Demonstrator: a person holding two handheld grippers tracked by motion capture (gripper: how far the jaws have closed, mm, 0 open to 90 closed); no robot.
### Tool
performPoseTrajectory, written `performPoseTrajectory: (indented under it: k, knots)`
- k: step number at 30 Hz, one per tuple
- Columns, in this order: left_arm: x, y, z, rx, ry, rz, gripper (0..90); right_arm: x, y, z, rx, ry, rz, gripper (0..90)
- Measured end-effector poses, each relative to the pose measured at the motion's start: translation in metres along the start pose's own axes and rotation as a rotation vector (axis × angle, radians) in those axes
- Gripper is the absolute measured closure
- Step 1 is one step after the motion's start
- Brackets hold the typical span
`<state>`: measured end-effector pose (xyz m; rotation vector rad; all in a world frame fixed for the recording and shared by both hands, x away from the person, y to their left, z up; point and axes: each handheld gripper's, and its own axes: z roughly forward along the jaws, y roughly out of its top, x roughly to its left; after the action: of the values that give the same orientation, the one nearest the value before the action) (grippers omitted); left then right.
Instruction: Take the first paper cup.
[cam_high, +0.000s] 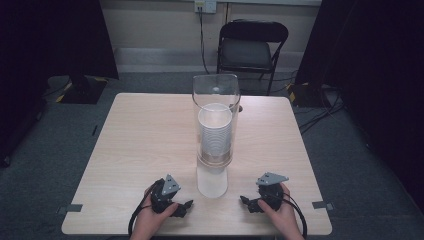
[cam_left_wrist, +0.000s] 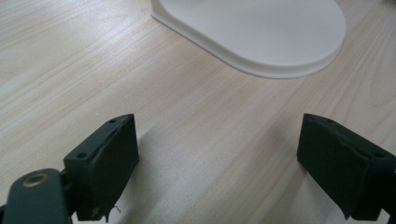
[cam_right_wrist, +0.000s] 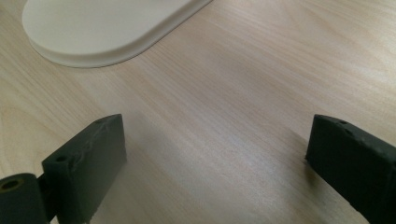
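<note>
Overhead, the cup dispenser (cam_high: 216, 125) stands mid-table (cam_high: 140, 135), its white base (cam_high: 212, 182) lying between the left gripper (cam_high: 186, 206) and right gripper (cam_high: 245, 201), each resting near the front edge. Along the left gripper's jaws, spread apart with nothing between, the base (cam_left_wrist: 261, 32) lies just ahead. Likewise the right gripper's jaws gape empty, base (cam_right_wrist: 102, 28) ahead.

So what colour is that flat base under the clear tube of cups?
White base, plain, no pattern; the left gripper view shows it best.
</note>
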<state>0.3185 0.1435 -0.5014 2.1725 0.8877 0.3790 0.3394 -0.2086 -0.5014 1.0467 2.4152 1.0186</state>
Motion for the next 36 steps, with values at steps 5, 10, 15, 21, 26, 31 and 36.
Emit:
performPoseTrajectory:
  k: [5,10,15,21,26,31,36]
  knots:
    - [0.000,0.000,0.000,0.000,0.000,0.000,12.1,0.001,0.000,0.000,0.000,-0.008,0.011,4.0]
    - [0.000,0.000,0.000,0.002,-0.003,0.004,11.0,0.003,-0.001,-0.001,0.001,-0.035,0.032,3.2]
    - [0.000,0.000,0.000,0.004,-0.001,0.005,10.6,0.005,0.000,0.000,0.004,-0.051,0.044,2.6]
    - [0.000,0.000,0.000,0.006,-0.002,0.008,10.6,0.004,0.002,0.003,0.014,-0.067,0.059,0.0]
    - [0.000,0.000,0.000,0.006,-0.002,0.007,10.6,0.003,0.001,0.002,0.011,-0.066,0.069,0.0]
    - [0.000,0.000,0.000,0.006,-0.003,0.008,10.6,0.005,0.004,0.004,0.008,-0.080,0.071,3.5]
    - [0.000,0.000,0.000,0.008,-0.006,0.008,10.4,0.018,0.026,-0.004,-0.034,-0.046,-0.002,6.3]
